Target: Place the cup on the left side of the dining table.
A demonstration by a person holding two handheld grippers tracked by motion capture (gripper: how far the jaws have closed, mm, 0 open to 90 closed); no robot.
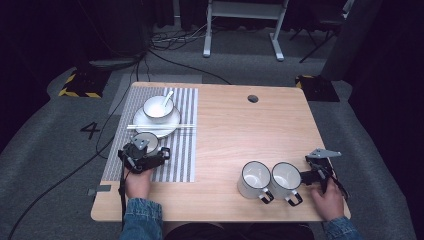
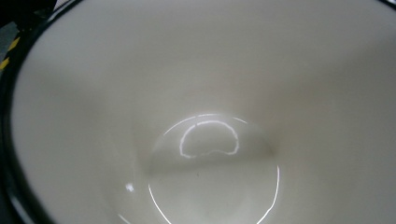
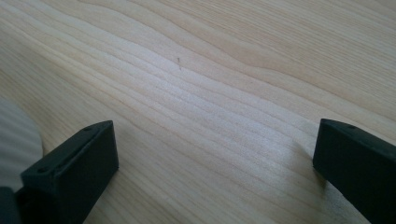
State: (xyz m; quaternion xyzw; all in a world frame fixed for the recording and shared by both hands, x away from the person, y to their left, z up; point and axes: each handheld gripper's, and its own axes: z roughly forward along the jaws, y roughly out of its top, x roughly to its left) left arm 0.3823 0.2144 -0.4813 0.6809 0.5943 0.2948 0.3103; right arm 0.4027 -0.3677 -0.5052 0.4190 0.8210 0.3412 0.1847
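Right gripper (image 3: 215, 154) jaws wide apart over table (image 3: 210, 84); holds nothing.

A dark numeral "4" (image 1: 90, 130) is showing on the grey floor (image 1: 45, 150), left of the table (image 1: 240, 125).

I see a wooden table (image 1: 225, 135) carrying a striped mat (image 1: 185, 145) and two white mugs (image 1: 254, 179), apparently touching.
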